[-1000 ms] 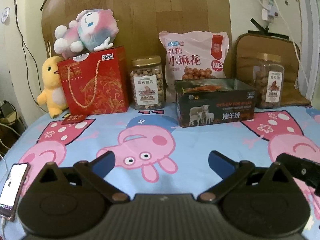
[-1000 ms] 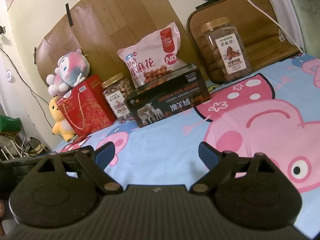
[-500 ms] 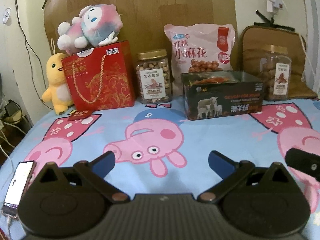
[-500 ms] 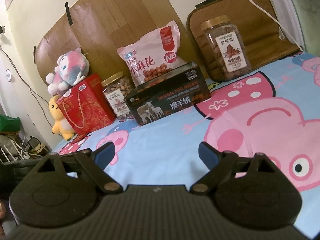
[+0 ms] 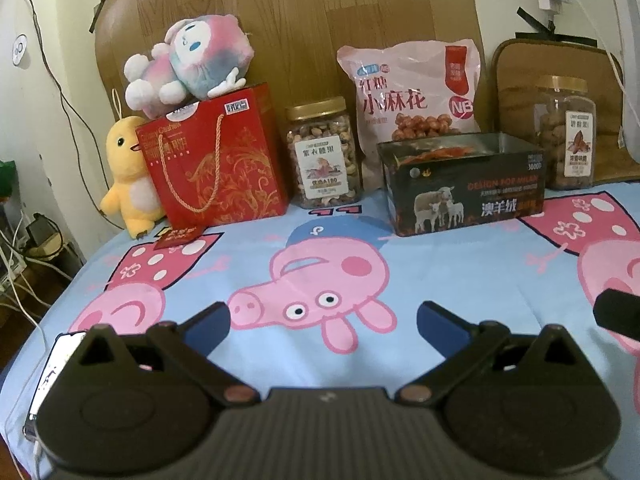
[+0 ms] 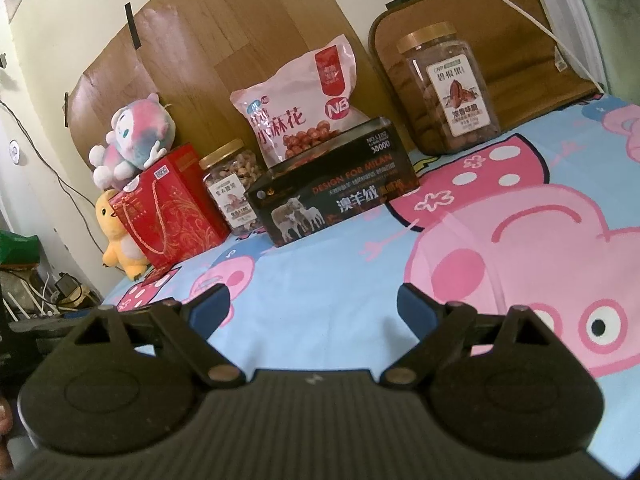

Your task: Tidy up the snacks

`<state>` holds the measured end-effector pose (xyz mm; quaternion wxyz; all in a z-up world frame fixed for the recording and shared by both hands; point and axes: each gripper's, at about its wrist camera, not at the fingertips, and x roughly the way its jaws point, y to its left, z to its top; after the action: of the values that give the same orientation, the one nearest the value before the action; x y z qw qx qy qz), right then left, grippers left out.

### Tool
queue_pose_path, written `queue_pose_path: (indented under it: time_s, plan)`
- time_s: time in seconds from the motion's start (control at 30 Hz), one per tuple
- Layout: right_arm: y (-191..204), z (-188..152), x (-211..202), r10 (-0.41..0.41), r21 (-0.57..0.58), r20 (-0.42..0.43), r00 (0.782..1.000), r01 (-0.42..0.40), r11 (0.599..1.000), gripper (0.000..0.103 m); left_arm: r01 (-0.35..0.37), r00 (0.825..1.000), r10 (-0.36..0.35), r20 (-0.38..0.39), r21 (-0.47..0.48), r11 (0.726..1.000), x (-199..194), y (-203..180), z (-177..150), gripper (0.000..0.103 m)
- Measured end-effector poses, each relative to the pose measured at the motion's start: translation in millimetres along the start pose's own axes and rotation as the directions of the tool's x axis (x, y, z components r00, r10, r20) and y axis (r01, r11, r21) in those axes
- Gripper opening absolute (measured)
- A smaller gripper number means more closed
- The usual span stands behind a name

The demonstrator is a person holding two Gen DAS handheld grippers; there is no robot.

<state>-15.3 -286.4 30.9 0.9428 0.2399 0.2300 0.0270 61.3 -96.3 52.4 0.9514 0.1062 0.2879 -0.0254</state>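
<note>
A: How do my fingers stand?

B: My left gripper [image 5: 323, 320] has its blue-tipped fingers [image 5: 208, 323] spread wide, nothing between them, above the blue cartoon-pig bedsheet [image 5: 440, 264]. My right gripper [image 6: 311, 307] is likewise spread and empty.

A: And the snacks?

B: Along the wooden headboard [image 5: 304, 20], well apart from both grippers: red gift bag [image 5: 214, 156], cashew jar [image 5: 323, 151], pink snack bag [image 5: 412, 92], and pecan jar [image 6: 450, 86]. The open dark tin [image 5: 464, 192] stands just before the snack bag. A pink plush [image 5: 188, 64] rests on the gift bag; a yellow plush [image 5: 126, 178] stands beside it.
</note>
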Motion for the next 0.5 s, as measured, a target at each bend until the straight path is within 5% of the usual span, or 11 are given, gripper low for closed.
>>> queue_pose_path:
  time_s: [0.5]
  plan:
    - [-3,-2,1,0.004,0.014,-0.01,1.0,-0.004,1.0,0.093,0.018,0.993,-0.019,-0.114,-0.009,1.0,10,1,-5,0.103]
